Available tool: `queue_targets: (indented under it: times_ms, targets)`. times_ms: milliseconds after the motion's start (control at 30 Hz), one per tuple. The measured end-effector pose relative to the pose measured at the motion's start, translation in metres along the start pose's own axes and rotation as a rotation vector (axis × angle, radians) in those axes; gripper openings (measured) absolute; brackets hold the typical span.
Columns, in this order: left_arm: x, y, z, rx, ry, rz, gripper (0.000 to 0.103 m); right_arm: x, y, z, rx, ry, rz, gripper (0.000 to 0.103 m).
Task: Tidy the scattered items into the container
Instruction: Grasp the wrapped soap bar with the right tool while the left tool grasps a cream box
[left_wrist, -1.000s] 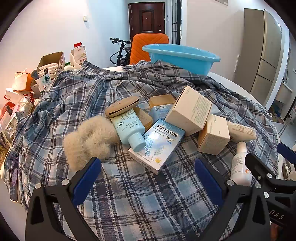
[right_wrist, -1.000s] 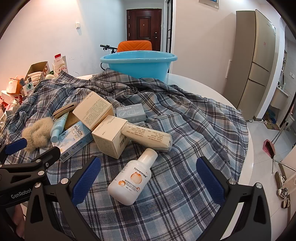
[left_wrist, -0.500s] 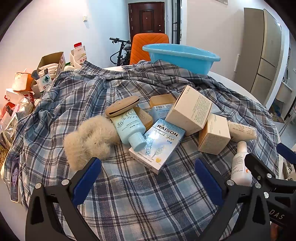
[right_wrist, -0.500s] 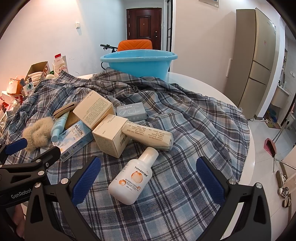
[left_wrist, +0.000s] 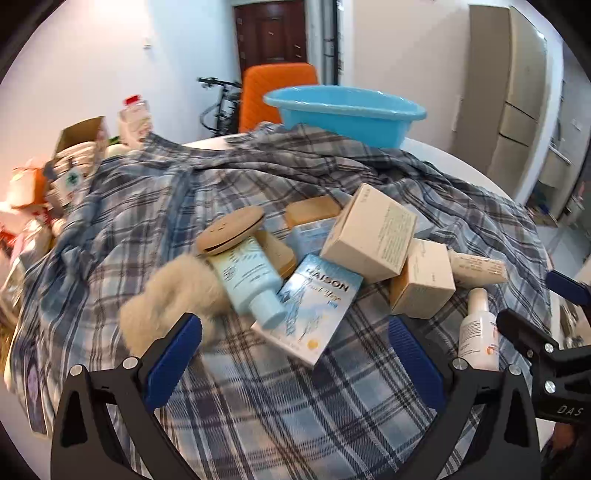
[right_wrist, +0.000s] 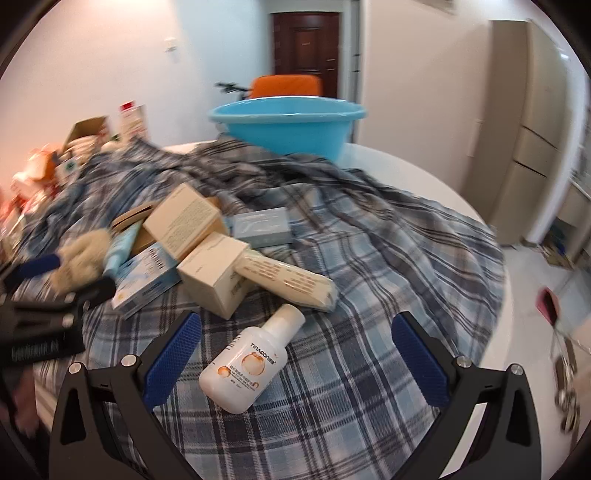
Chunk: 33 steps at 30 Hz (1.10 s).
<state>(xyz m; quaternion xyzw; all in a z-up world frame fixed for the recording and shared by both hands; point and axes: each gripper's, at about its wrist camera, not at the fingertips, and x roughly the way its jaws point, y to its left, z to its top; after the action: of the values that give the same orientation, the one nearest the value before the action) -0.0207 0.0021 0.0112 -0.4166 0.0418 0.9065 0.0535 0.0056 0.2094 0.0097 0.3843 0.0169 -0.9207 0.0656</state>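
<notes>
Both grippers spread wide, nothing held: right gripper (right_wrist: 295, 354) just short of the white bottle (right_wrist: 254, 357), left gripper (left_wrist: 293, 358) before the pale blue box (left_wrist: 312, 306).

Bottle lies on its side on the plaid cloth (right_wrist: 388, 295) covering the desk; prob. smooth, rolls easily, so pinch across the body, not the cap.

Boxes: light card, crushable; grip flat faces.

Fluffy scrunchie (left_wrist: 170, 295): soft, take anywhere.

Blue tube (left_wrist: 251, 280): slick, squashy.

Far end: blue basin (right_wrist: 288, 125), looks empty from here.

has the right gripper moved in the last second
Yes. The right gripper has swung right and slightly forward: the blue basin sits further left and the white bottle lies nearer its left finger.
</notes>
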Motion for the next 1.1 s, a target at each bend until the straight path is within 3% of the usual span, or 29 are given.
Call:
queue_targets:
  times_ms: [100, 400, 533, 733, 900, 967, 1100]
  targets:
    - [0.006, -0.002, 0.007, 0.034, 0.010, -0.001, 0.103, 0.008, -0.010, 0.003, -0.018, 0.035, 0.058, 0.103]
    - [0.019, -0.017, 0.010, 0.082, 0.038, -0.019, 0.103, 0.018, -0.022, 0.006, -0.040, 0.059, 0.079, 0.103]
    - [0.016, -0.021, 0.010, 0.092, 0.016, -0.027, 0.103, 0.025, -0.024, 0.007, -0.068, 0.093, 0.087, 0.089]
    - [0.018, -0.022, 0.016, 0.108, 0.014, -0.018, 0.103, 0.042, -0.018, 0.015, -0.176, 0.133, 0.111, 0.080]
    - [0.023, -0.021, 0.018, 0.113, 0.024, -0.003, 0.103, 0.058, -0.011, 0.022, -0.263, 0.160, 0.106, 0.080]
    - [0.025, -0.020, 0.018, 0.107, 0.031, -0.004, 0.103, 0.063, -0.009, 0.023, -0.281, 0.174, 0.108, 0.069]
    - [0.028, -0.018, 0.018, 0.097, 0.042, -0.006, 0.103, 0.072, -0.006, 0.024, -0.306, 0.190, 0.099, 0.063]
